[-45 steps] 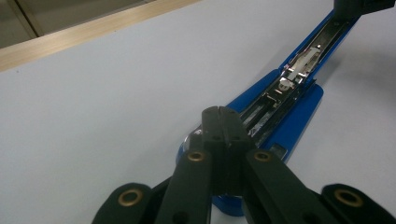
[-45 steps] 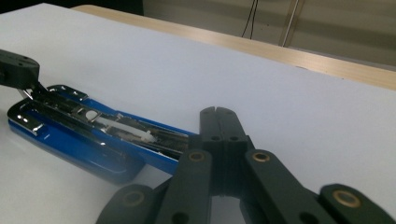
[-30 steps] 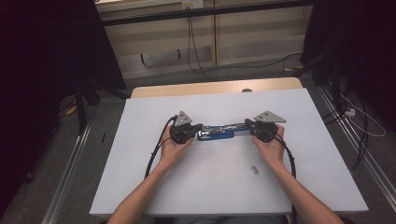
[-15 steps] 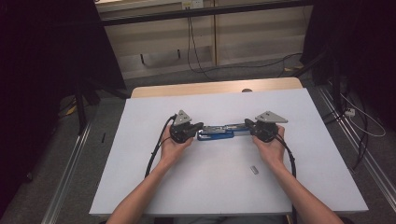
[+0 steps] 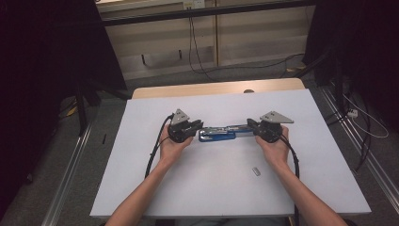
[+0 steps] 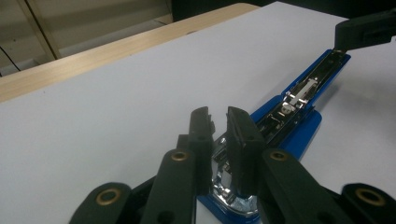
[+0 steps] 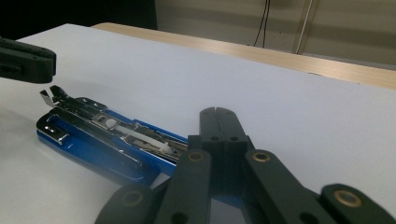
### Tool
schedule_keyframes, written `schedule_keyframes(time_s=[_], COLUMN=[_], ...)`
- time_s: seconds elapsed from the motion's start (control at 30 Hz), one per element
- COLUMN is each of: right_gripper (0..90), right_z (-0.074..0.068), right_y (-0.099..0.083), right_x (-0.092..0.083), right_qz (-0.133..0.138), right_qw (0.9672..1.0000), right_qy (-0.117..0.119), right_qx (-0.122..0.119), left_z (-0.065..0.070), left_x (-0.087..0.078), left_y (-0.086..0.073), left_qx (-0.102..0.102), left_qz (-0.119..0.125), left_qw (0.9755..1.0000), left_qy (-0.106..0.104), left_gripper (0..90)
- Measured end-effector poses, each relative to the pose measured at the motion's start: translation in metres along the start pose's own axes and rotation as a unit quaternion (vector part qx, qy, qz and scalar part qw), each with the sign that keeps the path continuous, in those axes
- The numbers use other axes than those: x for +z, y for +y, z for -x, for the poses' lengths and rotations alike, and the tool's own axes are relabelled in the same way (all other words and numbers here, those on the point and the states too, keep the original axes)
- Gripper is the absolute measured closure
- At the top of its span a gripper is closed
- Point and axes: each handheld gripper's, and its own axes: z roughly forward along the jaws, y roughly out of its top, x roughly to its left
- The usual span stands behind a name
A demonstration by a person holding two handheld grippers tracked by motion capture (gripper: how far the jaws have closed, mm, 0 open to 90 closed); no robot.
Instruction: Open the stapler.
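A blue stapler (image 5: 217, 133) lies folded open and flat on the white table (image 5: 211, 188), its metal staple channel facing up. My left gripper (image 5: 201, 126) is at its left end. In the left gripper view the jaws (image 6: 219, 119) stand a narrow gap apart and have just been opening. Nothing is pinched between them, and the stapler's (image 6: 299, 93) chrome hinge end lies just below the tips. My right gripper (image 5: 249, 123) is at the stapler's right end. Its jaws (image 7: 218, 114) are pressed fully together, and the stapler (image 7: 107, 133) runs off from beneath them.
A small pale metal piece (image 5: 256, 171) lies on the table in front of the right hand. A wooden strip (image 5: 216, 88) edges the table's far side. Cables trail from both grippers along the forearms. Dark curtains and floor rails flank the table.
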Motion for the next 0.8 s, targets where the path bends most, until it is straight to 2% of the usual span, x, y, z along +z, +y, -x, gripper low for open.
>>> schedule_keyframes(time_s=[0.07, 0.1, 0.27, 0.33, 0.37, 0.43, 0.47, 0.5, 0.6, 0.63, 0.67, 0.7, 0.8], right_gripper=[89.3, 86.5, 78.8, 74.5, 68.8, 60.1, 51.2, 51.2, 37.3, 32.7, 25.0, 25.0, 12.8], right_z=[0.0, 0.0, -0.001, -0.001, -0.001, -0.001, -0.002, -0.002, -0.001, -0.001, -0.001, -0.001, -0.001], right_y=[0.001, 0.001, 0.002, 0.003, 0.004, 0.005, 0.005, 0.005, 0.005, 0.005, 0.005, 0.005, 0.005], right_x=[-0.001, -0.001, -0.003, -0.004, -0.005, -0.006, -0.006, -0.006, -0.006, -0.006, -0.006, -0.006, -0.006], right_qz=[0.002, 0.004, 0.009, 0.012, 0.017, 0.018, 0.018, 0.018, 0.017, 0.017, 0.02, 0.02, 0.016], right_qw=[1.0, 1.0, 0.9999, 0.9999, 0.9998, 0.9998, 0.9997, 0.9997, 0.9997, 0.9997, 0.9997, 0.9997, 0.9998], right_qy=[-0.001, 0.002, 0.005, 0.008, 0.004, 0.008, 0.013, 0.013, 0.008, 0.009, 0.005, 0.005, -0.001], right_qx=[0.0, 0.003, 0.006, 0.008, 0.008, 0.01, 0.009, 0.009, 0.013, 0.018, 0.016, 0.016, 0.015], left_z=[0.0, 0.0, 0.001, 0.002, 0.002, 0.003, 0.003, 0.003, 0.0, -0.001, -0.001, -0.001, 0.0], left_x=[0.0, -0.001, -0.004, -0.004, -0.005, -0.006, -0.008, -0.008, -0.011, -0.012, -0.013, -0.014, -0.015], left_y=[0.0, 0.001, 0.003, 0.003, 0.003, 0.004, 0.005, 0.005, 0.004, 0.004, 0.005, 0.005, 0.005], left_qx=[-0.004, -0.005, -0.006, -0.009, -0.009, -0.006, -0.006, -0.006, -0.01, -0.006, 0.001, 0.005, 0.002], left_qz=[-0.002, -0.002, 0.004, 0.001, 0.002, 0.005, 0.0, 0.0, -0.011, -0.012, -0.015, -0.016, -0.018], left_qw=[1.0, 1.0, 1.0, 0.9999, 0.9999, 0.9998, 0.9996, 0.9996, 0.9994, 0.9992, 0.9988, 0.9986, 0.9986], left_qy=[0.006, 0.008, 0.005, 0.008, 0.012, 0.016, 0.026, 0.026, 0.03, 0.036, 0.046, 0.05, 0.049], left_gripper=[75.5, 71.9, 65.1, 59.1, 54.2, 50.1, 45.2, 43.9, 40.0, 37.3, 27.7, 27.7, 18.5])
